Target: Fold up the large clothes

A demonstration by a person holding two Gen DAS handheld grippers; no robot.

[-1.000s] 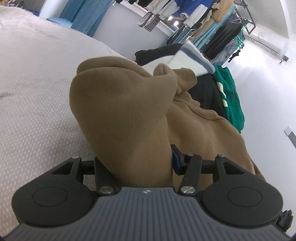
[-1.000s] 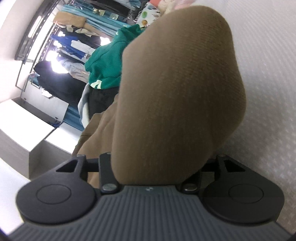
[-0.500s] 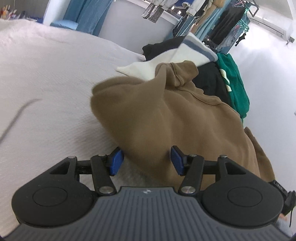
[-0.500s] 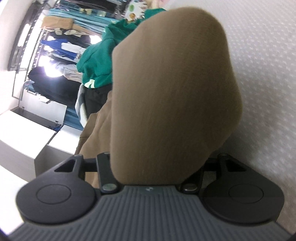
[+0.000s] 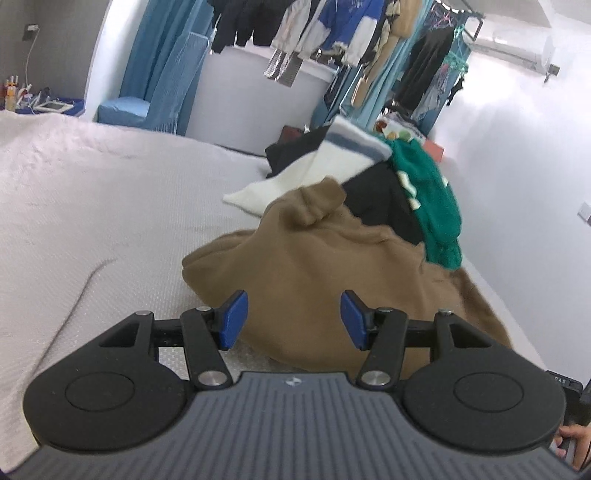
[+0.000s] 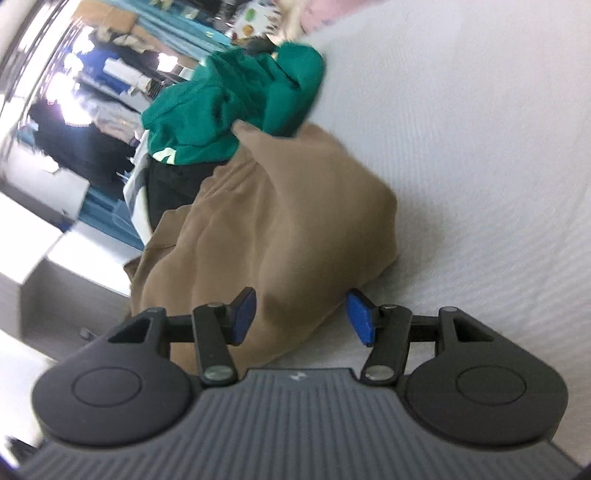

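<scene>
A brown sweatshirt (image 5: 332,266) lies crumpled in a loose heap on the white bed (image 5: 92,184). My left gripper (image 5: 293,299) hovers open just above its near edge, blue pads (image 5: 234,319) apart and touching no cloth. In the right wrist view the same sweatshirt (image 6: 295,206) bulges up in front of my right gripper (image 6: 302,295). Its jaws are opening, and the cloth's near fold lies between and beyond the pads (image 6: 360,317) without being pinched.
A pile of other clothes sits behind the sweatshirt: a green garment (image 5: 432,195), a black one (image 5: 380,199) and a white striped one (image 5: 325,162). Hanging clothes (image 5: 332,29) line the far wall. A person's fingers (image 5: 576,443) show at the lower right.
Both grippers let go of the brown sweatshirt and drew back and up. The cloth that filled each view has dropped onto the bed, and the blue pads now show.
</scene>
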